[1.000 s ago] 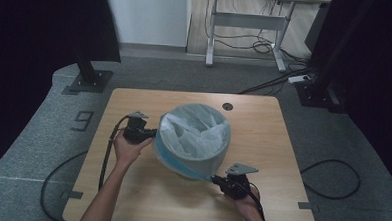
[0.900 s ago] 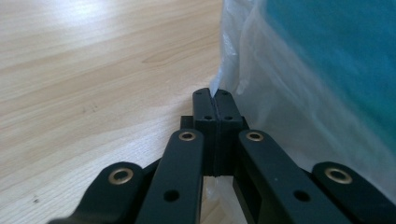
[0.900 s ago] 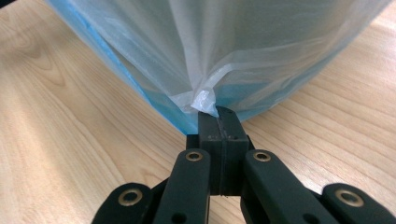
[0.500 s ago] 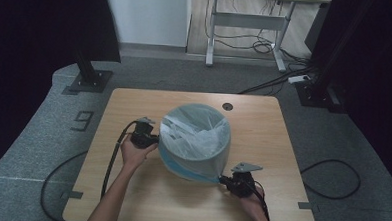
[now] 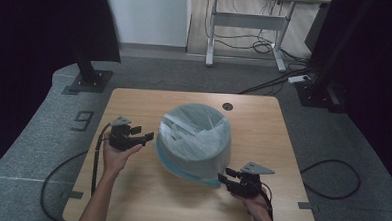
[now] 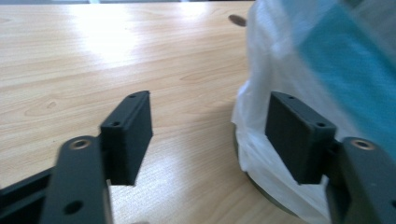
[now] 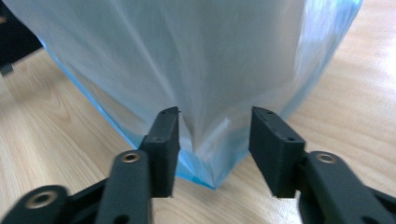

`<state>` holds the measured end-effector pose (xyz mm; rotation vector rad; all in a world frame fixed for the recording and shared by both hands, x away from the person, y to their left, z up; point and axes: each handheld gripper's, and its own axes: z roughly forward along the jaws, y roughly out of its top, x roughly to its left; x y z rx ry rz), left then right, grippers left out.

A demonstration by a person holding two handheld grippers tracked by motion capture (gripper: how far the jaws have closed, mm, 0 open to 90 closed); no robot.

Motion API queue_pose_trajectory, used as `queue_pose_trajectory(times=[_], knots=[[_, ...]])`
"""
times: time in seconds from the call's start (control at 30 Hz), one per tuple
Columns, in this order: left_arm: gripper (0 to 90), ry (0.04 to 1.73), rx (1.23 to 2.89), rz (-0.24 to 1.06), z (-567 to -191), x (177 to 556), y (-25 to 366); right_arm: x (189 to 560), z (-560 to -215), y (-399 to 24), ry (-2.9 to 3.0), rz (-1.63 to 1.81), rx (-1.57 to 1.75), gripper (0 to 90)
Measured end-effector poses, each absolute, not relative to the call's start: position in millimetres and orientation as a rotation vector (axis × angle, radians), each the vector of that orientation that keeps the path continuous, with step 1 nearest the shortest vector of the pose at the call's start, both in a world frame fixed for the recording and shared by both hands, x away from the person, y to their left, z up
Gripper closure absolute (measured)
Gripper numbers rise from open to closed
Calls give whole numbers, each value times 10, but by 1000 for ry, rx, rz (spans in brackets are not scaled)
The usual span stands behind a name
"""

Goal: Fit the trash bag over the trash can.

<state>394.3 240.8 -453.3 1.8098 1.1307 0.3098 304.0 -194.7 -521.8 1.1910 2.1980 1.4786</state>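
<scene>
The blue bin point(image 5: 195, 145) stands near the middle of the wooden table point(image 5: 134, 100), dressed in a thin translucent bag point(image 5: 198, 128) pulled over its rim and hanging down its sides, and both grippers have just been opening. The left gripper point(image 5: 145, 137), toward the table's left edge, stands wide and holds nothing: in the left gripper view its jaws frame bare wood, one pad right by the white film where the bag point(image 6: 261, 140) bunches at the bin's foot. Toward the front edge, the right gripper point(image 5: 222, 177) points at the bin's lower wall, jaws apart, with a pulled-out fold of the bag point(image 7: 205, 154) between the pads but seemingly not pinched. It looks as though the liner is being let go on both sides so it can settle, with that stretched corner the last bit to tidy
</scene>
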Motion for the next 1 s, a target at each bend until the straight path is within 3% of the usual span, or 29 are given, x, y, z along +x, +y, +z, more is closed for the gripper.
queue_pose_trajectory(times=[0.17,0.37,1.0], knots=[[294,1085,1810,314,-4416,3859,2458,2979,-5149,-2018,2114,1523,1197,388],[294,1023,1795,325,-4253,3785,2466,2926,-5162,-2166,2069,1557,1239,322],[299,884,1817,350,-3900,3690,2371,2996,-5248,-2267,2055,1527,1310,306]])
